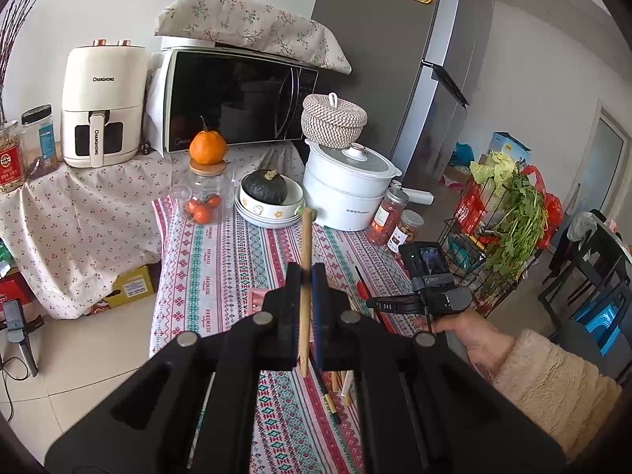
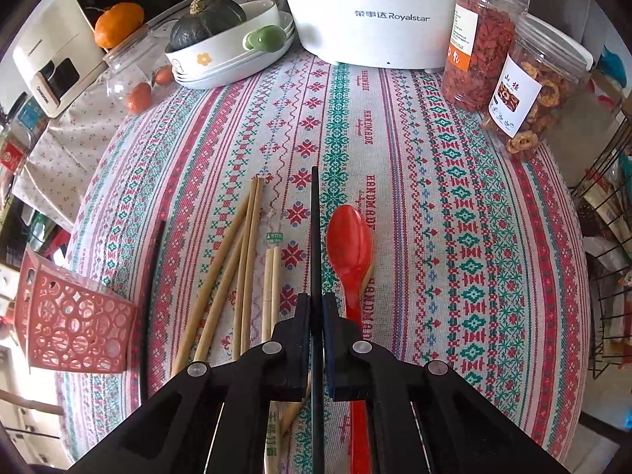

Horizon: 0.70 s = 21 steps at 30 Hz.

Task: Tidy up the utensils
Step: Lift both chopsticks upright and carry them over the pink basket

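My left gripper is shut on a wooden chopstick and holds it well above the table, pointing away. My right gripper is shut on a black chopstick, low over the patterned tablecloth. Several wooden chopsticks lie on the cloth left of it, with a wrapped pair. A red plastic spoon lies just right of the black chopstick. Another black chopstick lies further left. A red perforated holder lies at the table's left edge. The right gripper also shows in the left wrist view.
At the back stand a white Royalstar cooker, stacked bowls with a dark squash, a glass jar with oranges and two jars of dried food. A wire rack with greens stands right of the table.
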{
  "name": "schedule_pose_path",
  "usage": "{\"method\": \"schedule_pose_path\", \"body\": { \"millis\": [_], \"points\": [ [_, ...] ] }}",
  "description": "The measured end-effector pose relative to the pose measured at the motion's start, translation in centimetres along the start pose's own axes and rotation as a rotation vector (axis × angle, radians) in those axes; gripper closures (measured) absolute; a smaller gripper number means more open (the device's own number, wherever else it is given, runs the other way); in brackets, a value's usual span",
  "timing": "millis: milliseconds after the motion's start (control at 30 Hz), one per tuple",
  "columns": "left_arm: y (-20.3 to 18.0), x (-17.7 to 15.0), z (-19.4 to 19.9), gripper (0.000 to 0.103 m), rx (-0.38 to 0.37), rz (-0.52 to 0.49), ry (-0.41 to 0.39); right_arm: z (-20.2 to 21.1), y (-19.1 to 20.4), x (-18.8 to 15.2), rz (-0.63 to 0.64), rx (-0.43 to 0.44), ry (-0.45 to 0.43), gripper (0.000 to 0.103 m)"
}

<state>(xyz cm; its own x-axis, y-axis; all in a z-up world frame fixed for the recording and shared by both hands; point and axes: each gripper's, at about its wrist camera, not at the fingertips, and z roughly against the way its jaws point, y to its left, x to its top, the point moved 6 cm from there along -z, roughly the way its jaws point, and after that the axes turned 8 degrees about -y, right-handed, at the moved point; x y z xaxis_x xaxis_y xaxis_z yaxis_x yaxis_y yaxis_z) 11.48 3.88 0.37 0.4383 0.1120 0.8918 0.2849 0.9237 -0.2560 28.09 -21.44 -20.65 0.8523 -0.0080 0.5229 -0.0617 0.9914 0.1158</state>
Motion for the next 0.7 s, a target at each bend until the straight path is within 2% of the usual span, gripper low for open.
{"method": "schedule_pose_path", "body": {
  "millis": [433, 600, 700],
  "points": [
    [1.3, 3.3, 1.6, 0.097, 0.049, 0.059, -0.193, 15.3, 3.6, 0.9, 0.043, 0.109, -0.346, 0.097],
    [2.5, 3.5, -0.5, 0.097, 0.085, 0.088, -0.191, 20.0, 5.9, 2.7, 0.040, 0.175, -0.484, 0.097],
    [3.3, 3.4, -2.0, 0.097, 0.099, 0.111, -0.172, 22.0, 7.4, 4.1, 0.030, 0.233, -0.535, 0.097]
  ]
}}
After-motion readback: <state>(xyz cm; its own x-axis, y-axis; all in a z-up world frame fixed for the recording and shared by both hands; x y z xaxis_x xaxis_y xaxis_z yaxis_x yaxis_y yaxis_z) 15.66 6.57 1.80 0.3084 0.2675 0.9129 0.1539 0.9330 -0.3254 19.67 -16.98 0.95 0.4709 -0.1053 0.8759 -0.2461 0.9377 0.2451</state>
